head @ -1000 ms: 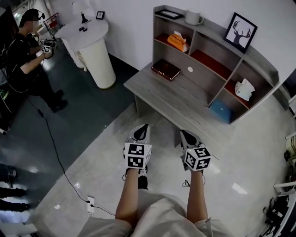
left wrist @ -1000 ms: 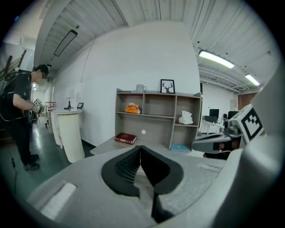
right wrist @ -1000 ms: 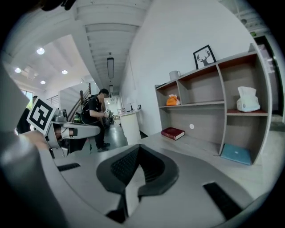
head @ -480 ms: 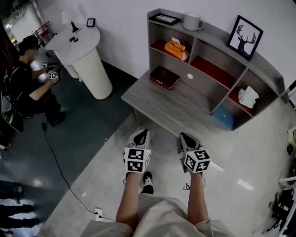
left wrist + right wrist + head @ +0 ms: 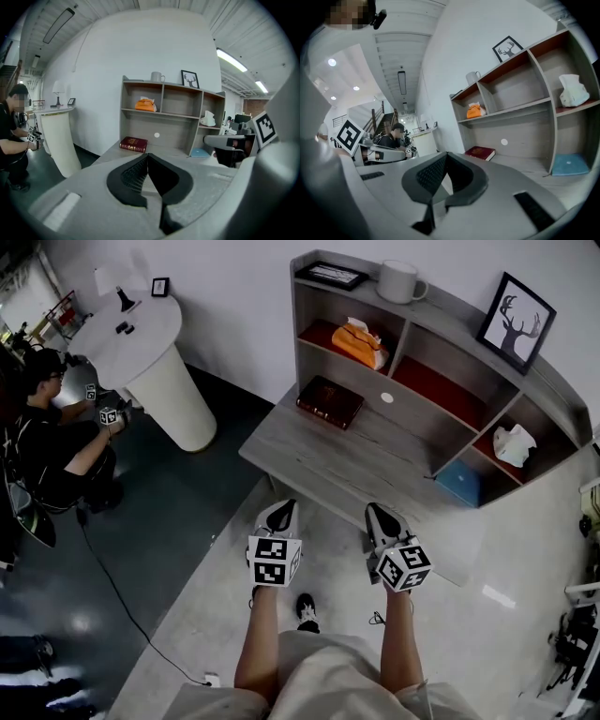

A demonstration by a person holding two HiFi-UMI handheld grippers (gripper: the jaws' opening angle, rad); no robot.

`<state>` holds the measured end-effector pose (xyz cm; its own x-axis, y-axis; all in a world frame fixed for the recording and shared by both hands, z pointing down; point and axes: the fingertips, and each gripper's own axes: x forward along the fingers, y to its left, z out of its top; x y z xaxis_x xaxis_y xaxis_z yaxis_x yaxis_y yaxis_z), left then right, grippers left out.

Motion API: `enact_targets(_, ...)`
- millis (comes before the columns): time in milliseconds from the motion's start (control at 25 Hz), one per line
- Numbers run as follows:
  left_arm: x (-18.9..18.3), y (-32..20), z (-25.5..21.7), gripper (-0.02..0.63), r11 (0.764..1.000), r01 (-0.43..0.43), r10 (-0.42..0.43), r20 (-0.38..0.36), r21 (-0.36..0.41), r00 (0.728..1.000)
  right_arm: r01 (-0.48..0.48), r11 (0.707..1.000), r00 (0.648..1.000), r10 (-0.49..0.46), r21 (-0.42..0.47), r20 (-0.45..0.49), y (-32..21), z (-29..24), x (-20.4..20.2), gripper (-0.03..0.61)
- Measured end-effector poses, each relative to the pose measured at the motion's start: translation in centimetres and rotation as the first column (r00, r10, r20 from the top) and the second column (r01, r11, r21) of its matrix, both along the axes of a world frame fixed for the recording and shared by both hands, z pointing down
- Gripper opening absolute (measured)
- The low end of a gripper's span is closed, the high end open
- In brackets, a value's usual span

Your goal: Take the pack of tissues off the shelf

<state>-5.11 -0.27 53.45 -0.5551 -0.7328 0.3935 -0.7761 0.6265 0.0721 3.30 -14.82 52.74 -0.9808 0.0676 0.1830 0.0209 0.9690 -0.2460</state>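
Before desk (image 5: pixel 375 460) front edge, over floor: left tongs (image 5: pixel 284 510) and right tongs (image 5: pixel 377 514) side by side, pointing toward desk. Both sets of jaws together, nothing between them. Shelf (image 5: pixel 455 310) along desk back edge. Orange tissue pack (image 5: pixel 359 340) in upper left compartment, well apart from both tongs. White tissue pack (image 5: pixel 514 444) in right compartment. Dark red book (image 5: pixel 330 401) near desk back left corner. Blue pad (image 5: pixel 459 482) on desk under right compartment. Mug (image 5: pixel 401 281) on shelf top.

Orange tissue pack (image 5: pixel 360 341) in grey wood-grain shelf (image 5: pixel 450 310), red compartment floors. White tissues (image 5: pixel 514 442) at shelf's far end. Dark red book (image 5: pixel 329 401), blue flat item (image 5: pixel 459 482) at shelf's foot.
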Motion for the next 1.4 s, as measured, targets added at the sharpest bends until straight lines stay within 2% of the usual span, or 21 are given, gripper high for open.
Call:
enact_targets(320, -5.9, 1.1, 1.0, 0.011, 0.999, 0.015, -0.013, -0.039, 0.034, 0.999, -0.050, 0.998, 0.999, 0.050, 0.033, 0.004, 0.4, 0.0, -3.5, 0.015)
enact_targets(560, -7.1, 1.4, 2.2, 0.011, 0.999, 0.019, -0.016, -0.079, 0.037, 0.997, -0.138, 0.990, 0.990, 0.137, 0.024, 0.012, -1.5, -0.4, -3.2, 0.015)
enact_targets(1000, -8.9, 0.1, 0.3, 0.011, 0.999, 0.003, 0.000, -0.066, 0.040, 0.998, -0.117, 0.993, 0.993, 0.117, 0.019, 0.022, -1.7, -2.1, -5.9, 0.015)
enact_targets(1400, -10.5, -3.3, -0.7, 0.011, 0.999, -0.040, 0.041, -0.029, 0.034, 0.999, -0.109, 0.994, 0.993, 0.109, 0.007, 0.033, -3.8, -2.5, -9.3, 0.015)
